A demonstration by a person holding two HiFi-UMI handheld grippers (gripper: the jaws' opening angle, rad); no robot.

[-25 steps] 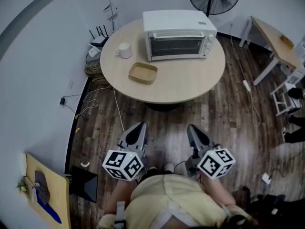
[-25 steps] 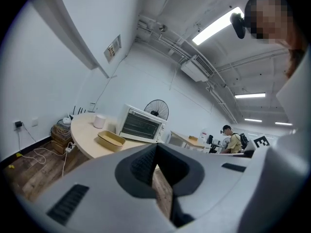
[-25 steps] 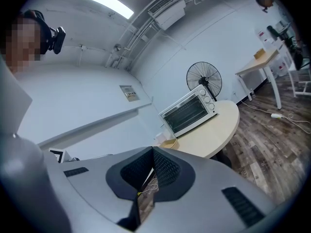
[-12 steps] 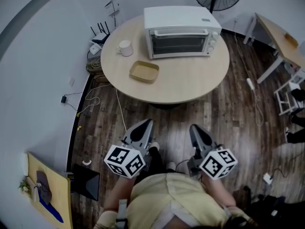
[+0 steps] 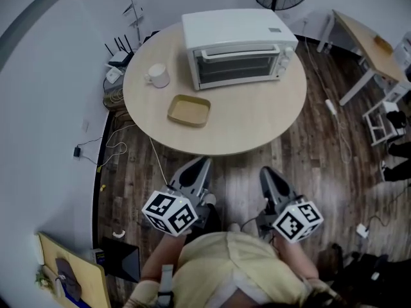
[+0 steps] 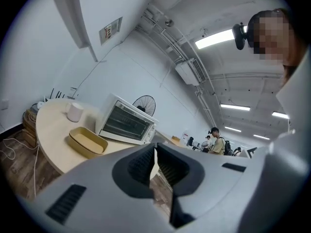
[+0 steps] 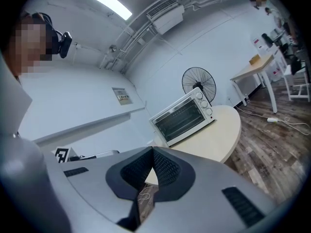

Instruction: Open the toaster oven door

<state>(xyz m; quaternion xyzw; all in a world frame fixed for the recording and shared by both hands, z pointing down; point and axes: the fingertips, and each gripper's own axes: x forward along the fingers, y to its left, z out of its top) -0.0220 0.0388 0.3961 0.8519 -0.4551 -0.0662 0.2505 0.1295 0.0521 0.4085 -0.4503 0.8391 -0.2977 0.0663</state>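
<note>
head view: a white toaster oven (image 5: 237, 37) sits on the far part of a round pale surface (image 5: 257, 120), well apart from both hand-held grippers, which hang over the wooden floor (image 5: 321, 165) close to the person's body. the left hand-held gripper (image 5: 203, 163) and the right hand-held gripper (image 5: 267, 172) both point toward the surface. the oven's long axis runs left to right, and its glass door (image 5: 236, 68) faces us, shut, with knobs (image 5: 283, 58) at its right end. a handle bar (image 5: 236, 52) runs along the door's top edge. left gripper view: the jaws are pressed together with nothing between them; the oven stands ahead, beyond a tan tray (image 6: 87, 142). right gripper view: the jaws are likewise closed and empty, with the oven's front ahead. we judge the oven to be stiff metal but light enough to slide on the smooth surface, and the glass to be fragile. the middle of the handle bar looks like the best hold, and we expect the door to swing down toward us.
</note>
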